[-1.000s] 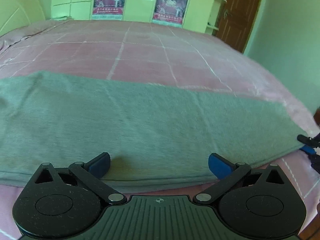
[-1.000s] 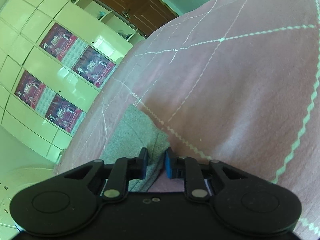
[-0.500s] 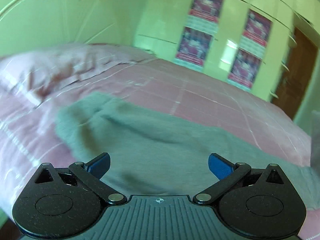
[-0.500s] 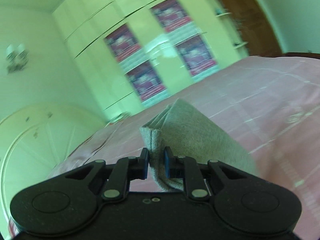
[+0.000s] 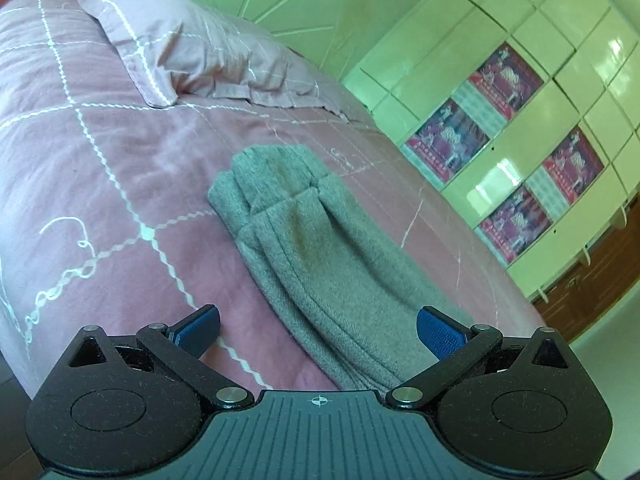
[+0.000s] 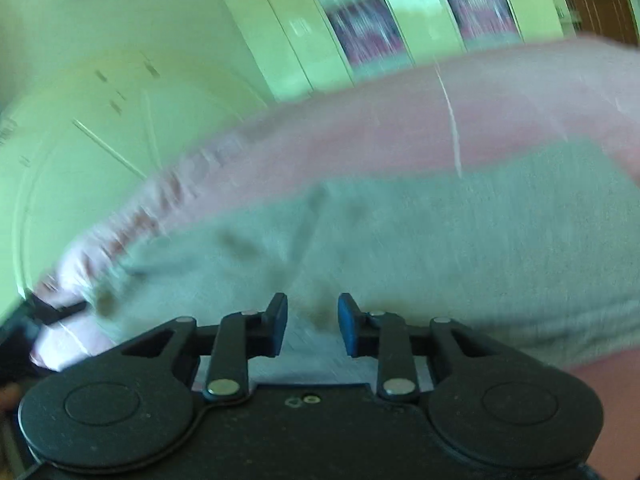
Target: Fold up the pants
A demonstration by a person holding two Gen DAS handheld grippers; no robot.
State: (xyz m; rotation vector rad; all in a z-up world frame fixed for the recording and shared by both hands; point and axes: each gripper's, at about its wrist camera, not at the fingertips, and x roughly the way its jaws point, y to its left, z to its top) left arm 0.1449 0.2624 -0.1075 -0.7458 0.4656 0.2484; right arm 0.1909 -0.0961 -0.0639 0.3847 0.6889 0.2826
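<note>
The grey pants (image 5: 320, 248) lie folded lengthwise as a long strip on the pink bed cover (image 5: 100, 160), waistband end toward the pillow. My left gripper (image 5: 318, 326) is open and empty, its jaws straddling the near end of the strip just above it. In the blurred right wrist view the grey pants (image 6: 460, 240) fill the middle. My right gripper (image 6: 312, 320) has its jaws partly apart just above the cloth, with nothing between them.
A pink pillow (image 5: 192, 52) lies at the head of the bed. A green wardrobe with posters (image 5: 512, 128) stands beyond the bed's far side. A brown door (image 5: 592, 276) is at the right. The bed's near edge drops off at the lower left (image 5: 16, 344).
My right gripper carried the pants' end over toward the waistband and has let go, its jaws now apart. My left gripper swung left toward the pillow end, staying open.
</note>
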